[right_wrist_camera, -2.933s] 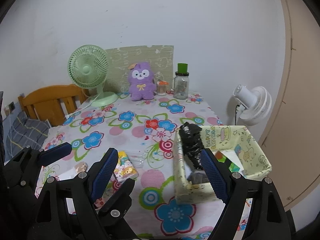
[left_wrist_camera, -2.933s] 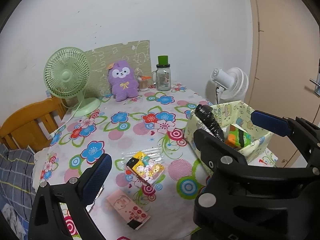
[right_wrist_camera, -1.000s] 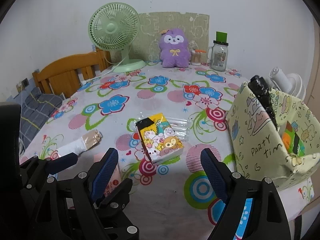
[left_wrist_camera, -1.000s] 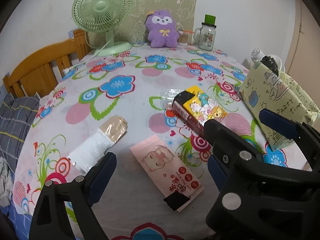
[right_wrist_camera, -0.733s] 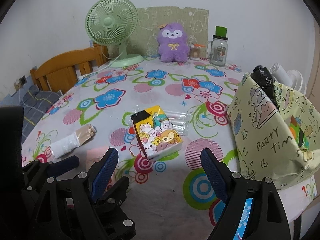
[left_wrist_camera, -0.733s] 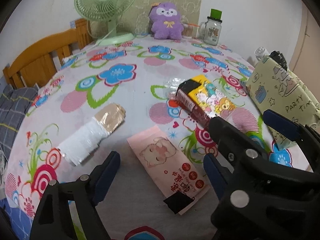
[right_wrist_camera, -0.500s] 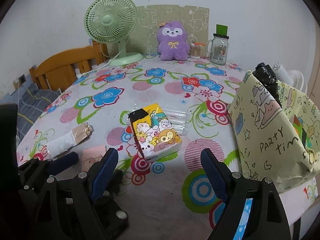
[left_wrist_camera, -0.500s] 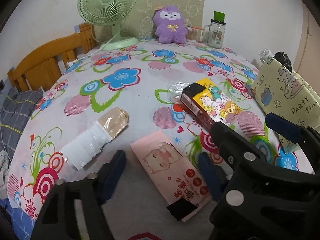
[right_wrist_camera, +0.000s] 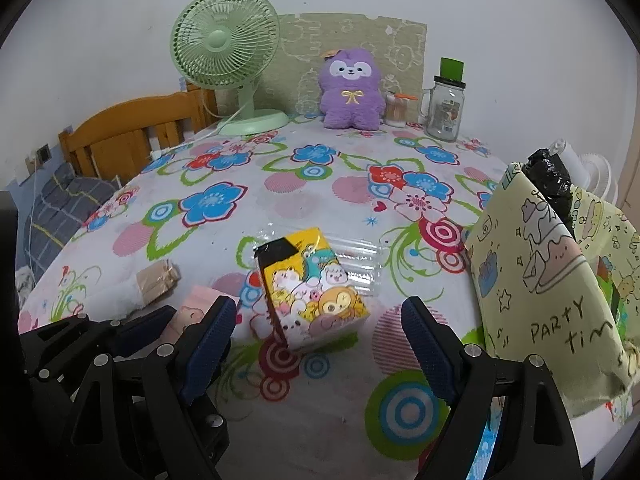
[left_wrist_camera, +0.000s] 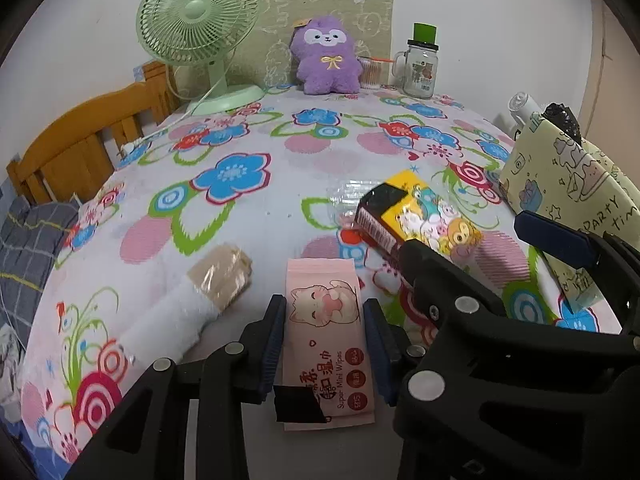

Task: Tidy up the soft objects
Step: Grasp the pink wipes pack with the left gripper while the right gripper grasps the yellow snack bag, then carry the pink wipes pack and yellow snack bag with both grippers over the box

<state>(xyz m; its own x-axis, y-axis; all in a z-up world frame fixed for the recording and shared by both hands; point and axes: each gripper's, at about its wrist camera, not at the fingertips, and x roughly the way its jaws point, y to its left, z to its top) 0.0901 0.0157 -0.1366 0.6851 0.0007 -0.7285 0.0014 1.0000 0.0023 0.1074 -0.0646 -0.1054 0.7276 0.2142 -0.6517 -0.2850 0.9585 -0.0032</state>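
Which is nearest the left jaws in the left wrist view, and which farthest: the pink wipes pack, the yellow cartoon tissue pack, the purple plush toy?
1. Pink wipes pack: between the closing jaws of the left gripper.
2. Yellow cartoon tissue pack: mid-table, ahead to the right.
3. Purple plush toy: far edge, by the wall.

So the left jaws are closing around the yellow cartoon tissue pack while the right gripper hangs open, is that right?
Not quite. The left gripper is closing its jaws around the pink wet wipes pack, not the yellow tissue pack, which lies untouched farther up the table. The left wrist view shows this. The right gripper does hang open.
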